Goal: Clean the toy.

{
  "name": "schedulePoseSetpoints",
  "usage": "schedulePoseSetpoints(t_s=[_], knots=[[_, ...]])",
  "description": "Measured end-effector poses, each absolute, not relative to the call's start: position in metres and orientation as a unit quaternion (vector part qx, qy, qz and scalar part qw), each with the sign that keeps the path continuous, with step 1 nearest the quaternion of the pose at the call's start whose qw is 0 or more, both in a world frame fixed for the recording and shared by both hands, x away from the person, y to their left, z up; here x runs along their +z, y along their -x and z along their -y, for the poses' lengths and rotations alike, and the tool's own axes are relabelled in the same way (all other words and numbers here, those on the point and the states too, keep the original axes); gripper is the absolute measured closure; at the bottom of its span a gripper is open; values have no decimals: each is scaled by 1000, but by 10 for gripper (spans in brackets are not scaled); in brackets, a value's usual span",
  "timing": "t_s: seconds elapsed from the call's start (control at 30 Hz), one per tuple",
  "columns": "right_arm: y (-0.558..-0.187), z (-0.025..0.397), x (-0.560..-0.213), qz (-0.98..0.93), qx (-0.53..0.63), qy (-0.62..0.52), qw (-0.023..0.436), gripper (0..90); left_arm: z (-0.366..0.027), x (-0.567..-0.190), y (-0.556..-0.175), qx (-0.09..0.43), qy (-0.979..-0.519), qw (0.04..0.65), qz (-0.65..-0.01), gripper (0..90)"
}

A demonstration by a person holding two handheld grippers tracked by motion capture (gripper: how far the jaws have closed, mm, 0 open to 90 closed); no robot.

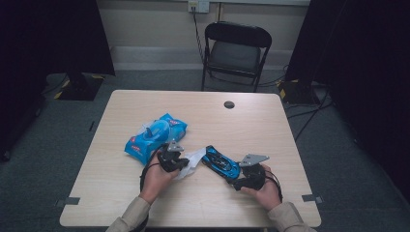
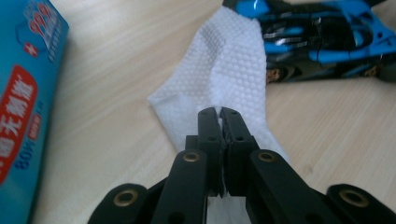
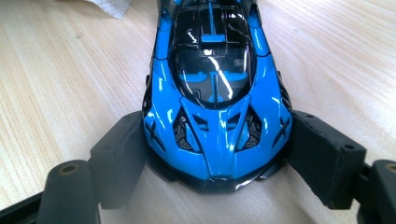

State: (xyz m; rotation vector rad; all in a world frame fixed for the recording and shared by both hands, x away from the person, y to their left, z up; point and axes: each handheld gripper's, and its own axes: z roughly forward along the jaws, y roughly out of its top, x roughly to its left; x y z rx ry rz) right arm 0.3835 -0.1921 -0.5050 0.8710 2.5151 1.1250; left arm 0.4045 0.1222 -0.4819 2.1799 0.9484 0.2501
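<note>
A blue and black toy car point(image 1: 220, 163) lies on the wooden table point(image 1: 256, 121) near its front edge. My right gripper point(image 3: 217, 144) is shut on the near end of the toy car point(image 3: 215, 93), one jaw against each side. A white textured wipe point(image 2: 224, 79) lies on the table and its far end reaches the toy car point(image 2: 322, 39). My left gripper point(image 2: 219, 114) is shut on the near part of the wipe point(image 1: 192, 162). In the high view the left gripper point(image 1: 175, 162) sits just left of the car and the right gripper point(image 1: 244, 176) is at its right end.
A blue pack of wet wipes point(image 1: 154, 136) lies left of centre, just behind the left gripper, and shows as a blue pack point(image 2: 25, 98) at the left of the left gripper view. A black folding chair point(image 1: 235, 50) stands beyond the table. A dark round hole point(image 1: 229, 104) is near the far edge.
</note>
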Motion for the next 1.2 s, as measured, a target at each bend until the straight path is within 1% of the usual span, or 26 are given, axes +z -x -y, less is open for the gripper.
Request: schedulePoseSetpoints(t_s=[0.17,0.5,0.8,0.97,1.07,1.2], knots=[[-383,192,-505,-863,386,-300,125,227,-124,-486,-401,80,-853,362,-368,879],[-384,196,-500,-866,381,-305,108,217,-125,-489,-400,75,-857,361,-361,876],[-384,196,-476,-862,394,-297,117,197,-125,-491,-398,76,-855,368,-358,875],[-393,190,-465,-849,412,-307,126,197,-125,-492,-399,74,-856,368,-356,875],[-407,177,-467,-840,421,-321,119,270,-125,-492,-398,75,-856,369,-354,876],[-418,165,-472,-844,414,-322,116,301,-125,-492,-398,71,-858,368,-351,874]])
